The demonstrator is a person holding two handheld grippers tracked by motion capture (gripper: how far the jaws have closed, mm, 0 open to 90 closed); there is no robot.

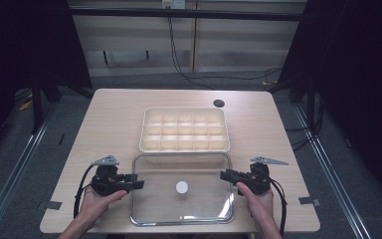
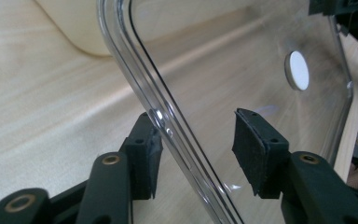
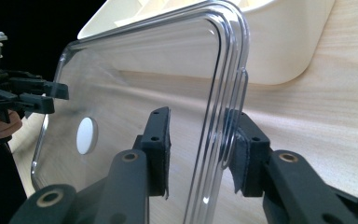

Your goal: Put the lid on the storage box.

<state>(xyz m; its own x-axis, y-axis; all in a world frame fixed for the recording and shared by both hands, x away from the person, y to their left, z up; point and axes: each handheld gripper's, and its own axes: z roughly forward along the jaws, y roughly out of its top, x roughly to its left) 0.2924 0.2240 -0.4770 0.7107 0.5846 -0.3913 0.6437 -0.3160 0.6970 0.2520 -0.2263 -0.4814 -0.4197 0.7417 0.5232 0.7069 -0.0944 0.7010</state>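
Now: both tools straddle the clear lid

We have the clear lid [image 1: 181, 188] flat on the tabletop [image 1: 114, 119], at six o'clock from the cream divided tray [image 1: 184, 129]. Our left tool [image 1: 133, 184] sits at its nine o'clock edge, our right tool [image 1: 227, 176] at three o'clock. Both tools' jaws stand apart around the rim, pads not pressing.

Lab-like recording bay, dark curtains [image 1: 368, 74], floor rails [image 1: 10, 164], trailing cables [image 1: 179, 55], bare wooden table [image 1: 114, 119]

Clear lid [image 1: 181, 188]; cream tray [image 1: 184, 130]; black tools
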